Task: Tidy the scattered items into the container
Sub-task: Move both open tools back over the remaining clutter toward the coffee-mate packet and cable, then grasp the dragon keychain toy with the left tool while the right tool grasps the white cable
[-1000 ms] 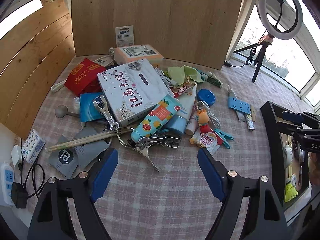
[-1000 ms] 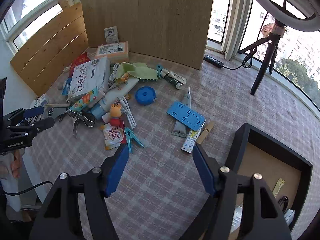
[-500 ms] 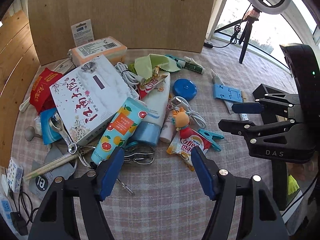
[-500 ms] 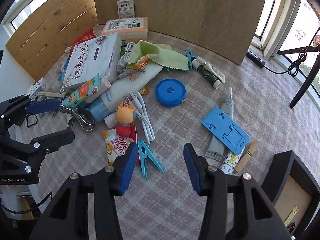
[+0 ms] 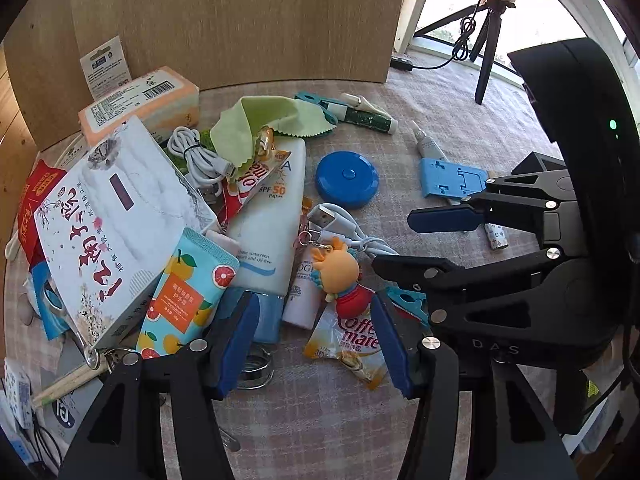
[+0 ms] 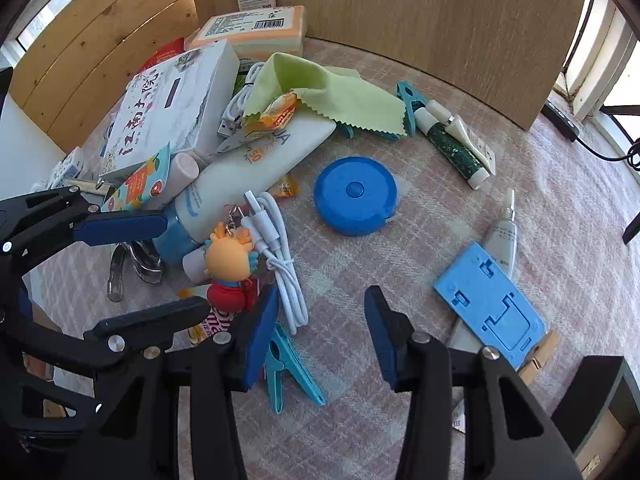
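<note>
Both tools are down over the clutter on the checked worktop (image 6: 460,208). Left tool (image 5: 312,340) hangs over the near edge of the pile, jaws closing, nothing clamped: betw. its blue pads sit the Coffee-mate sachet (image 5: 352,340), the orange-headed toy keychain (image 5: 340,276) and the small white bottle (image 5: 304,292), none pressed by a pad as far as I can see. Its left pad is right by the blue cap of the sunscreen tube (image 5: 272,216).

Right tool (image 6: 316,328) is alongside (seen side-on in the left cam, crossing in front of the pile), jaws closing too, only bare cloth in the gap. Its left pad is just over the teal clothes peg (image 6: 288,364) and next to the white USB cable (image 6: 276,252); can't tell if it touches either.

Further out: blue round tape measure (image 6: 356,196) lying alone, blue phone stand (image 6: 490,300) to the right w/ a white glue tube (image 6: 500,236) under its far edge, green cloth (image 6: 320,88), white printed box (image 6: 172,96), fruit-print tube (image 5: 184,300), orange-and-white pack (image 6: 252,28) at the back against the wood board (image 6: 420,8).

Container (image 6: 600,412), black-walled, is at the right tool's near right corner, well apart from the pile, mostly cut off by the frame
</note>
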